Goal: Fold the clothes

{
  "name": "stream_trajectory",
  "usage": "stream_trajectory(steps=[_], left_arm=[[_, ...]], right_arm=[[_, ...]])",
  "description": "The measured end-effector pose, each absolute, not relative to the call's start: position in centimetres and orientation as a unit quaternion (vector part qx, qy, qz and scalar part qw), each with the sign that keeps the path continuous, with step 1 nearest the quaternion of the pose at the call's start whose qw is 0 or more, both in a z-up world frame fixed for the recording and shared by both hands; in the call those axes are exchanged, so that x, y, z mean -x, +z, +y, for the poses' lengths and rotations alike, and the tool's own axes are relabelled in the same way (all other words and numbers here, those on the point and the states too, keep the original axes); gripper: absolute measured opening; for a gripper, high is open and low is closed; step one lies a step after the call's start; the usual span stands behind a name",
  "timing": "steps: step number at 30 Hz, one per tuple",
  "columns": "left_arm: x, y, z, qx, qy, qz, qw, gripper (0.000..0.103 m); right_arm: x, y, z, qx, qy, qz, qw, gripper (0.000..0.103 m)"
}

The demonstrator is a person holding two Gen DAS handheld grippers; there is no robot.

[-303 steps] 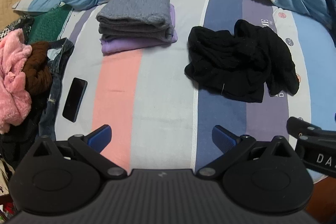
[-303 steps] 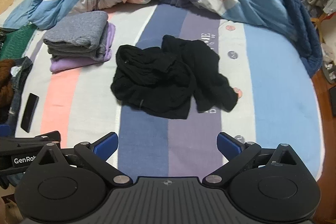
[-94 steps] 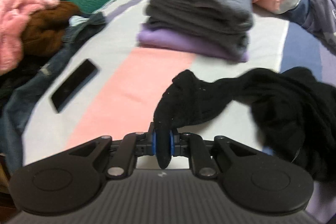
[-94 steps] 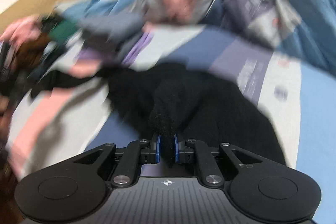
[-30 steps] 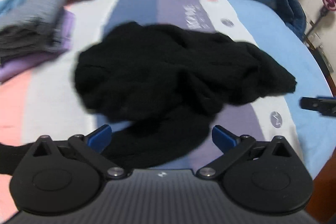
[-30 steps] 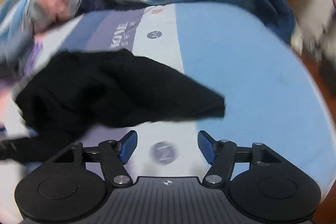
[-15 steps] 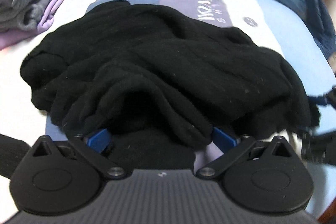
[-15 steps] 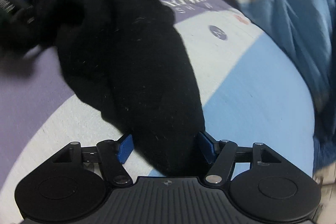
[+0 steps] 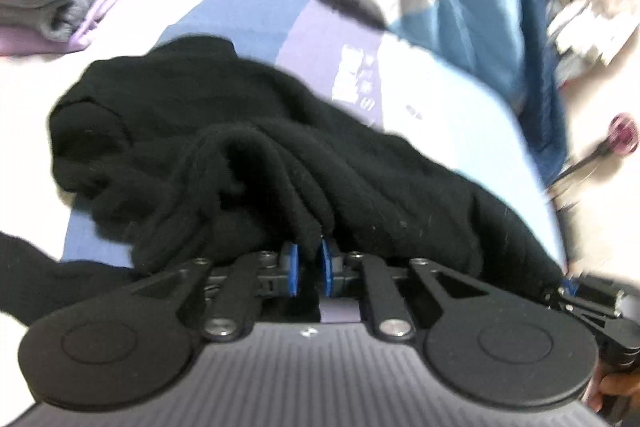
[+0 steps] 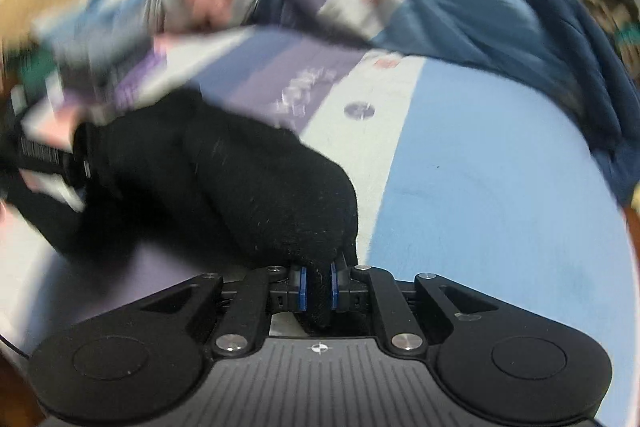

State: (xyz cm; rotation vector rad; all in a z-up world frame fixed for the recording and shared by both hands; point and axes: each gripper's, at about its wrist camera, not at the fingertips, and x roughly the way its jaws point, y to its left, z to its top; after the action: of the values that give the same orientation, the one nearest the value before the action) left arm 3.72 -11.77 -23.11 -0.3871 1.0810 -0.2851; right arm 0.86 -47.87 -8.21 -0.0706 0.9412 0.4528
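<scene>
Left gripper [image 9: 308,267] fingers narrow, pinching black garment [image 9: 240,155] edge, right gripper [image 10: 318,287] fingers likewise clamped on it

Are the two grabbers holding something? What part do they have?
Yes. Both pinch the black garment: the left gripper on a bunched fold at its near edge, the right gripper on its near end.

both wrist views low, close, sharing black garment [image 9: 248,155]
</scene>
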Motion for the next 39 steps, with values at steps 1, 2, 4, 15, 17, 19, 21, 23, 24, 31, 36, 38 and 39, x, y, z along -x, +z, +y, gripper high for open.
stream_trajectory(steps=[1, 2, 4, 15, 17, 19, 21, 23, 24, 31, 36, 38, 39], left_arm=[[-3.3, -22.0, -10.4, 0.205, -0.136, 0.504, 0.828, 0.008], [-3.0, -20.9, -9.1, 0.227, -0.138, 0.498, 0.825, 0.003], [-2.4, -17.4, -6.0, 0.269, -0.152, 0.473, 0.825, 0.003], [-2.7, 2.1, 3.1, 0.274, -0.223, 0.323, 0.878, 0.005], [-2.2, 1.5, 2.9, 0.259, -0.236, 0.355, 0.866, 0.013], [-1.1, -0.7, 1.9, 0.246, -0.252, 0.402, 0.845, 0.032], [0.4, -3.8, 0.7, 0.244, -0.259, 0.456, 0.816, 0.034], [2.0, -7.4, -0.7, 0.271, -0.258, 0.497, 0.783, 0.039], [2.7, -9.3, -1.2, 0.29, -0.258, 0.509, 0.768, 0.046], [7.1, -18.8, -1.6, 0.513, -0.177, 0.506, 0.671, 0.081], [8.4, -24.0, -1.2, 0.684, -0.139, 0.421, 0.579, 0.088], [9.1, -25.2, -1.6, 0.712, -0.119, 0.405, 0.561, 0.089], [9.0, -25.8, -1.4, 0.729, -0.111, 0.395, 0.548, 0.089]], right_arm=[[-0.2, -6.7, -48.5, -0.001, 0.221, 0.444, 0.868, 0.01], [0.4, -5.2, -49.1, -0.032, 0.227, 0.437, 0.87, 0.01], [1.4, -1.8, -49.7, -0.081, 0.243, 0.414, 0.874, 0.009], [2.6, 14.1, -45.6, -0.19, 0.351, 0.276, 0.874, 0.009], [2.1, 14.7, -44.0, -0.186, 0.353, 0.278, 0.874, 0.009], [1.5, 15.4, -42.4, -0.182, 0.356, 0.28, 0.873, 0.009], [1.0, 16.0, -40.7, -0.179, 0.358, 0.282, 0.872, 0.009], [0.4, 16.6, -39.1, -0.174, 0.36, 0.283, 0.872, 0.009], [0.1, 16.9, -38.4, -0.168, 0.36, 0.281, 0.874, 0.009], [-0.6, 18.0, -35.6, -0.153, 0.38, 0.292, 0.864, 0.009], [-0.4, 18.3, -34.6, -0.15, 0.398, 0.299, 0.854, 0.009], [-0.3, 18.4, -34.2, -0.149, 0.403, 0.301, 0.851, 0.009], [-0.3, 18.5, -34.1, -0.148, 0.406, 0.302, 0.85, 0.009]])
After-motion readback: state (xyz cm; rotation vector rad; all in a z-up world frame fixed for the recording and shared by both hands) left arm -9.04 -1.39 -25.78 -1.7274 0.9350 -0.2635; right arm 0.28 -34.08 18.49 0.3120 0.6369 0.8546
